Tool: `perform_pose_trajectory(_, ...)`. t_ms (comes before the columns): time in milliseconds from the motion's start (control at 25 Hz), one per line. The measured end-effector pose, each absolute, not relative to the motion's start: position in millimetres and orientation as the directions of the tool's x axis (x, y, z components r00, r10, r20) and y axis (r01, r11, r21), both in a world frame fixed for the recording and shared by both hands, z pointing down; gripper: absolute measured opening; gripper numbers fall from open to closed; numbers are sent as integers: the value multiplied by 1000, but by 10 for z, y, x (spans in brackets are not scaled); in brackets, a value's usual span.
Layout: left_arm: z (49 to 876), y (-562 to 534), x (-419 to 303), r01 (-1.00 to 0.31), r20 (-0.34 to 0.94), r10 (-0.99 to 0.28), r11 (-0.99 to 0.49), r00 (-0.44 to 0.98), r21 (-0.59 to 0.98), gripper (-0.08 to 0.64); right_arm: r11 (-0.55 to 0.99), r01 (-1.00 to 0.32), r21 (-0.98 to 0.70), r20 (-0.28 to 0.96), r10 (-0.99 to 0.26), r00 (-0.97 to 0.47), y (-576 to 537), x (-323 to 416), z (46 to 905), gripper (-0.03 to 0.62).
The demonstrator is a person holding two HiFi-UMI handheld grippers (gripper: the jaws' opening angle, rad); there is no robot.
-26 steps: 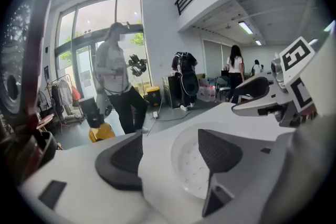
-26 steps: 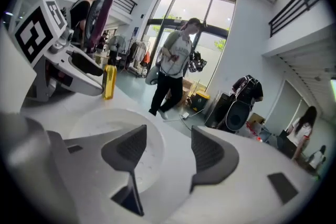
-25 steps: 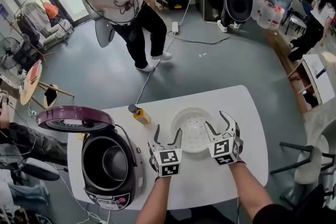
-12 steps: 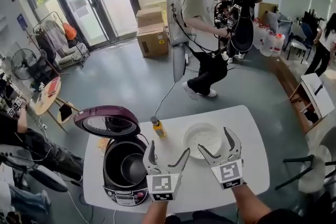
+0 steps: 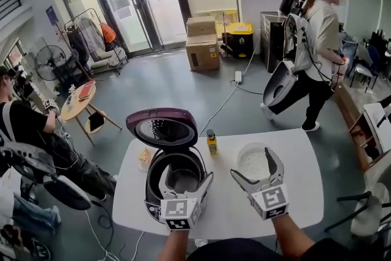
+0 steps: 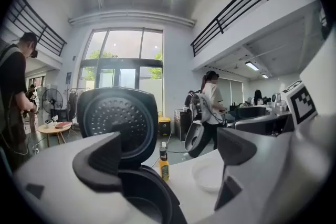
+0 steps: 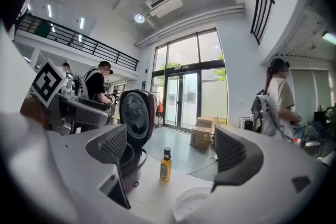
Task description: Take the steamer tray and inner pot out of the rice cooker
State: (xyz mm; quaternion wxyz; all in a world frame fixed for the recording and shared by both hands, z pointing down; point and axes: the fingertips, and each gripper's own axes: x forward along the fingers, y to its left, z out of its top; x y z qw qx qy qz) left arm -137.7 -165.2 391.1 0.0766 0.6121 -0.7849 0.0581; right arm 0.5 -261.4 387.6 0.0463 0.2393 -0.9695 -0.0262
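Observation:
The dark rice cooker (image 5: 153,192) stands on the left of the white table (image 5: 305,192), its purple lid (image 5: 162,128) raised. The inner pot (image 5: 182,180) sits inside it. The white perforated steamer tray (image 5: 252,159) lies on the table right of the cooker. My left gripper (image 5: 187,175) hangs raised before the cooker's front; its jaws have just been opening and hold nothing. My right gripper (image 5: 253,165) hangs above the tray's near side, jaws likewise just opened wide and empty. In the gripper views the lid (image 6: 118,123), the tray (image 7: 191,204) and the left gripper (image 6: 170,157) show ahead.
A small yellow bottle (image 5: 211,142) stands between cooker and tray near the far edge. A small orange thing (image 5: 143,159) lies left of the cooker. A person (image 5: 321,40) walks beyond the table at right; another sits at left (image 5: 24,131). Cardboard boxes (image 5: 203,43) stand further back.
Both grippers have risen and drawn back from the tray, jaws spreading wider. The head view has tilted up. The person behind has walked from left to right.

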Motion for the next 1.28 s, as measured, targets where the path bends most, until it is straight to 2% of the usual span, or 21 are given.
perform_pose_trajectory(160,3986,-1303,-1756,-959,228,-935,284,-270,27,560,921,-390,16,68,-390,-918,-2329,-383,3915,495)
perform_pose_trajectory(360,4170,-970,-2096,-945,293,-922,300,-253,130,549,957,-278,-88,103,-269,-958,-2104,-766,4096,495)
perform_pose_trajectory(560,4345,-707,-2533,-904,333,-926,287,-176,318,537,931,-183,-317,174,-132,-976,-1970,-1105,4328,494)
perform_pose_trajectory(760,4583,-561,-2916,-823,354,-932,257,-74,506,512,861,-175,-477,258,-53,-965,-1923,-1286,4601,489)
perform_pose_trajectory(880,4794,-522,-3015,-761,380,-925,230,23,607,516,771,-156,-618,284,34,-958,-1848,-1390,4798,489)
perform_pose_trajectory(1000,4992,-475,-3080,-688,396,-911,214,116,694,517,629,-134,-765,260,111,-959,-1764,-1460,4927,489)
perform_pose_trajectory(1280,5267,-477,-3231,-474,349,-893,186,284,861,509,316,-165,-934,220,145,-965,-1834,-1466,5221,485)
